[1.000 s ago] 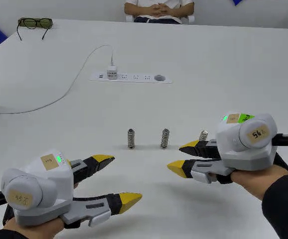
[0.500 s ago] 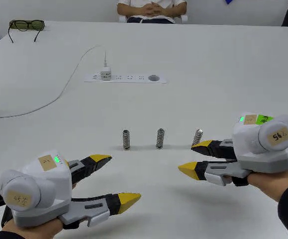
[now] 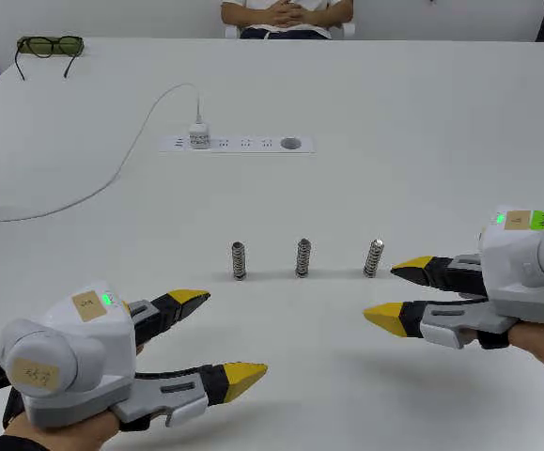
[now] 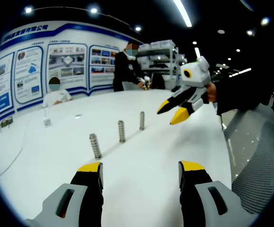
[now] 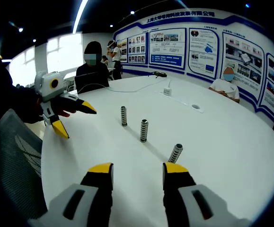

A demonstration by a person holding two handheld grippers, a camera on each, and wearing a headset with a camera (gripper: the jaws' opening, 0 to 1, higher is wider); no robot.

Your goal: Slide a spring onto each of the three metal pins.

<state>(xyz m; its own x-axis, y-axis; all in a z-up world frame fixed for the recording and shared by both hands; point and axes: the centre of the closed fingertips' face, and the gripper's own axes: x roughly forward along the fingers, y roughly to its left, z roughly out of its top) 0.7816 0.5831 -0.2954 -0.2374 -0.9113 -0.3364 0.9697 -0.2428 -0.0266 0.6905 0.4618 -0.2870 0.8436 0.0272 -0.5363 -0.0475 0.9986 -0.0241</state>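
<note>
Head view, left gripper (image 3: 229,334) low-left, right gripper (image 3: 382,292) near rightmost spring (image 3: 374,257), both fingers (image 3: 243,374) spread, empty.

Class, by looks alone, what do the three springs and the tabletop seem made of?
Springs: probably bare steel wire, grey coils with bright glints. Tabletop: smooth white, low-sheen, perhaps laminate; the look leaves it open.

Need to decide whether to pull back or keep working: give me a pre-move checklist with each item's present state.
1. left spring stands upright: ok.
2. middle spring stands upright: ok.
3. right spring fully seated: cannot tell; it leans slightly.
4. left gripper open and empty: ok.
5. right gripper open, empty, apart from the right spring: ok.
</note>
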